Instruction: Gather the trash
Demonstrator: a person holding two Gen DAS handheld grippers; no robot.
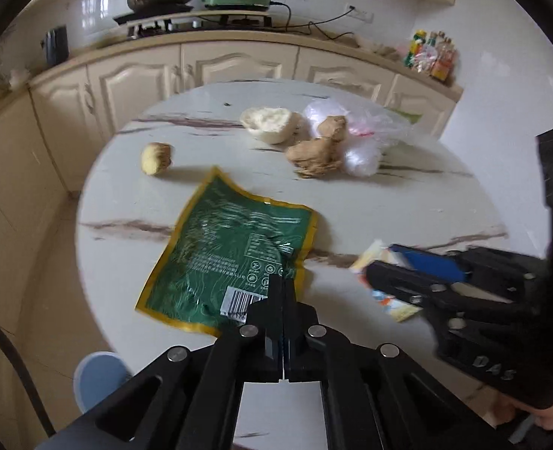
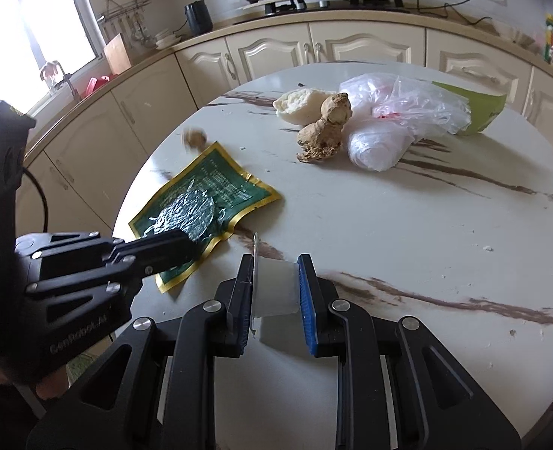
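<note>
A green foil packet [image 1: 231, 255] [image 2: 209, 195] with a yellow border lies flat on the round marble table [image 1: 407, 202] [image 2: 407, 225]. My left gripper [image 1: 282, 285] [image 2: 190, 242] is shut on the packet's near edge, beside the barcode. My right gripper [image 2: 276, 258] [image 1: 381, 258] hovers just right of the packet. It is shut on a small white wrapper [image 2: 274, 288] [image 1: 394, 303] with yellow and coloured print, which is pressed between both pads.
Further back on the table are a ginger root [image 1: 317, 150] [image 2: 325, 131], a torn white bun [image 1: 270, 123] [image 2: 298, 107], clear plastic bags [image 1: 358, 131] [image 2: 400, 112] and a small yellowish lump [image 1: 156, 157] [image 2: 195, 138]. Kitchen cabinets curve behind. A blue stool [image 1: 96, 378] stands below the table's near edge.
</note>
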